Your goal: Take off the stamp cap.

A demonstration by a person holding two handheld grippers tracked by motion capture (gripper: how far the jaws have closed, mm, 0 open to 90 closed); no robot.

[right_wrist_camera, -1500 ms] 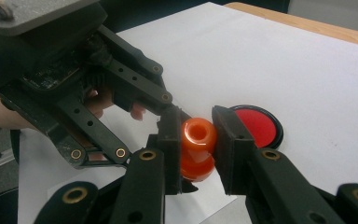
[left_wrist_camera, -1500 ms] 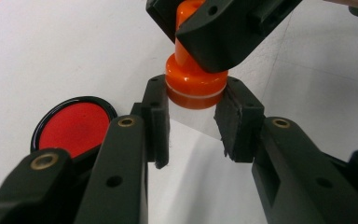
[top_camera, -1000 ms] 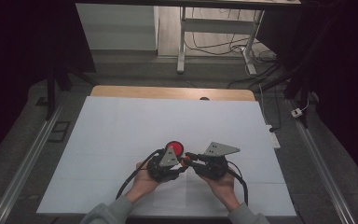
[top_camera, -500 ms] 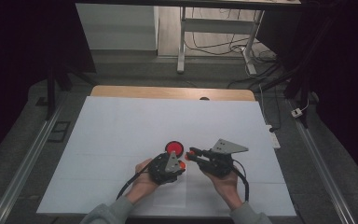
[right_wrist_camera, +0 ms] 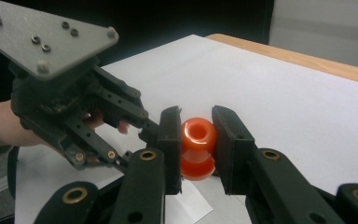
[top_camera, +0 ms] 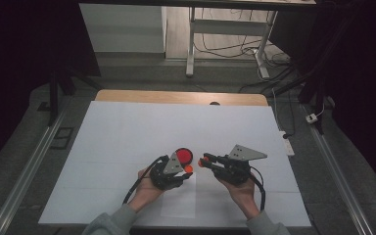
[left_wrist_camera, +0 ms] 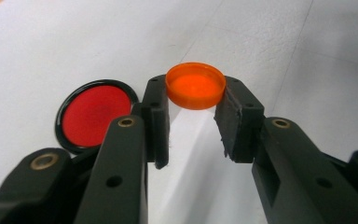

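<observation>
Orange cap (left_wrist_camera: 196, 85) sat clamped in the left gripper (left_wrist_camera: 193, 119) jaws; the right gripper (right_wrist_camera: 196, 149) jaws gripped an orange bottle (right_wrist_camera: 197, 147), near the bench's (top_camera: 127, 132) front edge.

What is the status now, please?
Left gripper shut on round orange plastic cap. Right gripper shut on small orange plastic bottle. Red disc in black rim beside, nothing blocking.

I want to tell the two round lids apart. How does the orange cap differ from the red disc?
The orange cap is held between the jaws of the left hand-held gripper; the red disc lies flat on the white table, untouched. The cap looks smaller and glows translucent orange; the disc is opaque red with a black rim. Both are round and shallow.
</observation>
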